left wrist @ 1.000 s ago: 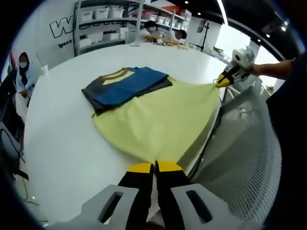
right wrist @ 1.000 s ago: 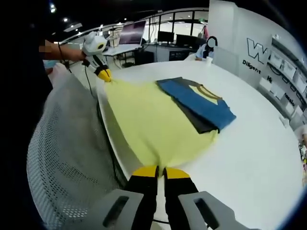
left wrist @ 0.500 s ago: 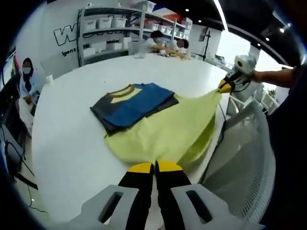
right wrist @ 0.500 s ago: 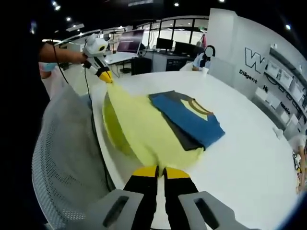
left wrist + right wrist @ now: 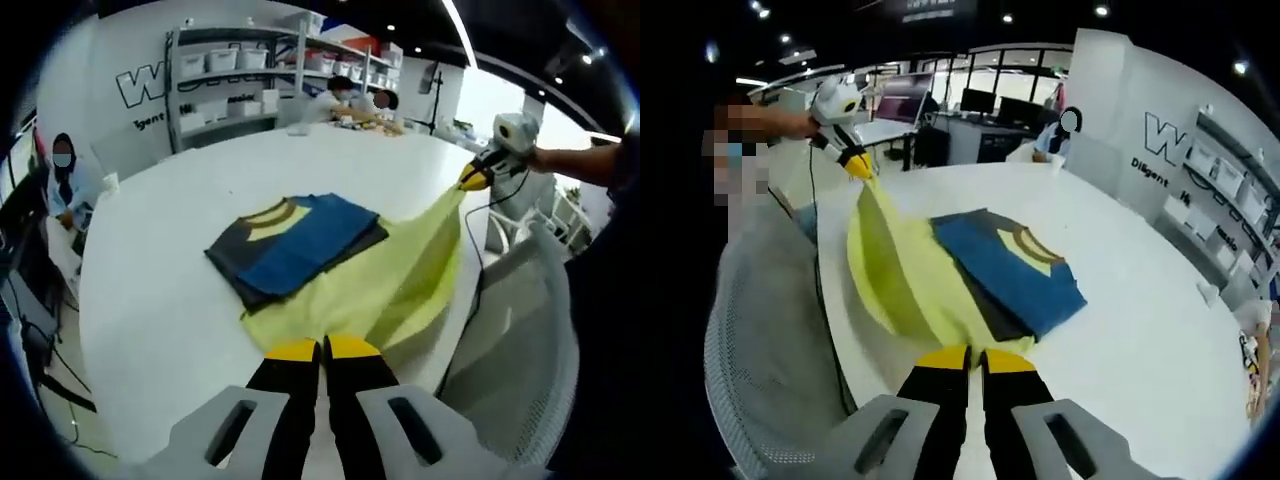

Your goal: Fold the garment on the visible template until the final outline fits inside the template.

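The yellow garment [image 5: 385, 290] is lifted off the white tabletop [image 5: 160, 270] along its near side, stretched between the two grippers so that it sags in a fold between them — its far part still lies on the table near the tabletop's near edge. A folded stack of blue and dark grey clothing [image 5: 295, 245] with a yellow collar lies on the yellow cloth's far part, nearer the middle of the tabletop.

In the left gripper view the left gripper [image 5: 322, 349] has its yellow-tipped jaws pressed together on one corner of the garment, and the right gripper [image 5: 470, 178] pinches the opposite corner up above the tabletop's near edge, held by a hand [image 5: 545, 160].

In the right gripper view the right gripper's [image 5: 973, 359] jaws are likewise closed on the yellow cloth [image 5: 905, 280], with the left gripper [image 5: 860, 166] raised at the other corner.

A grey mesh chair back [image 5: 760, 340] stands just beside the table's near edge. Shelves with white bins [image 5: 230, 65] line the far wall — seated people [image 5: 65, 175] are at the table's far edges
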`<move>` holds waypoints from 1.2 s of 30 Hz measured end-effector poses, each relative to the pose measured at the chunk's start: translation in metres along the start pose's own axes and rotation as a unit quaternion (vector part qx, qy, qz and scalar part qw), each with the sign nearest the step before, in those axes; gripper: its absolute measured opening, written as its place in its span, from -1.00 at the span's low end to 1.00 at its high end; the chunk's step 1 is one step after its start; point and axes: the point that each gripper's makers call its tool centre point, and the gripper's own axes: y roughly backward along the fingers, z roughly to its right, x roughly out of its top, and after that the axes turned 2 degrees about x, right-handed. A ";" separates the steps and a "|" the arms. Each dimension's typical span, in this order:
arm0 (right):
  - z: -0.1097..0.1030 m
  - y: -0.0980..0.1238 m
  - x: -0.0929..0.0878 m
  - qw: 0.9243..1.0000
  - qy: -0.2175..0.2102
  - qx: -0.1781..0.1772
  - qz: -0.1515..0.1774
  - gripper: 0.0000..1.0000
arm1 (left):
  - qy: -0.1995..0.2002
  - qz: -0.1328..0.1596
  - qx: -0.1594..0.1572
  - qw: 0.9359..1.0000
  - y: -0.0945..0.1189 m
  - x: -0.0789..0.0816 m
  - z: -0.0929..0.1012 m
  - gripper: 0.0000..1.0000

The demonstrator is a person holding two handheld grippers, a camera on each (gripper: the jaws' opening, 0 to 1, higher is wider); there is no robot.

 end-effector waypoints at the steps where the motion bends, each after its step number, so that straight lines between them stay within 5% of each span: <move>1: 0.004 -0.001 0.003 1.000 -0.001 -0.002 0.001 -1.00 | 0.003 0.001 0.002 1.000 -0.001 0.002 -0.002 -0.94; 36: 0.082 -0.042 0.035 0.999 -0.041 -0.023 -0.009 -1.00 | 0.042 0.018 0.032 0.998 -0.043 0.058 -0.073 -0.94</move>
